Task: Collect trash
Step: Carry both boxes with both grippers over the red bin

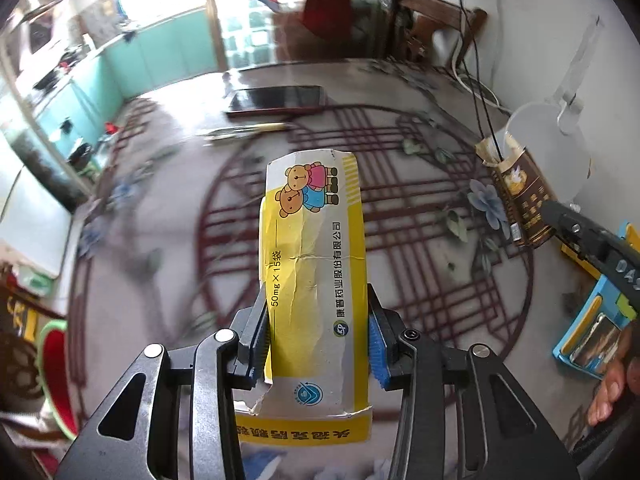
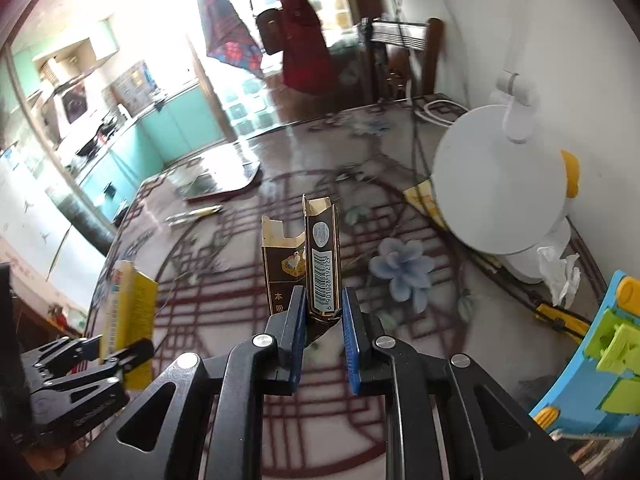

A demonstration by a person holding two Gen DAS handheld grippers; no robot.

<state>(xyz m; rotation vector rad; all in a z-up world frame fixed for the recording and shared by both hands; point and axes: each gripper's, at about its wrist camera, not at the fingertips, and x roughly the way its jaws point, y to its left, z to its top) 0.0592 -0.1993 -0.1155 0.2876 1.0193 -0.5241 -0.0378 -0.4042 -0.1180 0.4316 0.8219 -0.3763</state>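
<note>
The left gripper [image 1: 316, 344] clamps the crumpled yellow medicine box [image 1: 316, 264], long axis toward twelve o'clock, the right gripper [image 2: 322, 336] pinches the brown cigarette pack [image 2: 320, 268] likewise, both above the patterned table [image 2: 420, 340], while any trash bin is out of view, perhaps the red-and-green rim [image 1: 52, 368] at eight o'clock.

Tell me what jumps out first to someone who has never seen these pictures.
The yellow medicine box with cartoon bears fills the middle of the left wrist view, clamped in the left gripper above the patterned table. In the right wrist view, the right gripper pinches an open brown cigarette pack. A white desk lamp stands at the table's right edge, with crumpled tissue beside its base.
</note>
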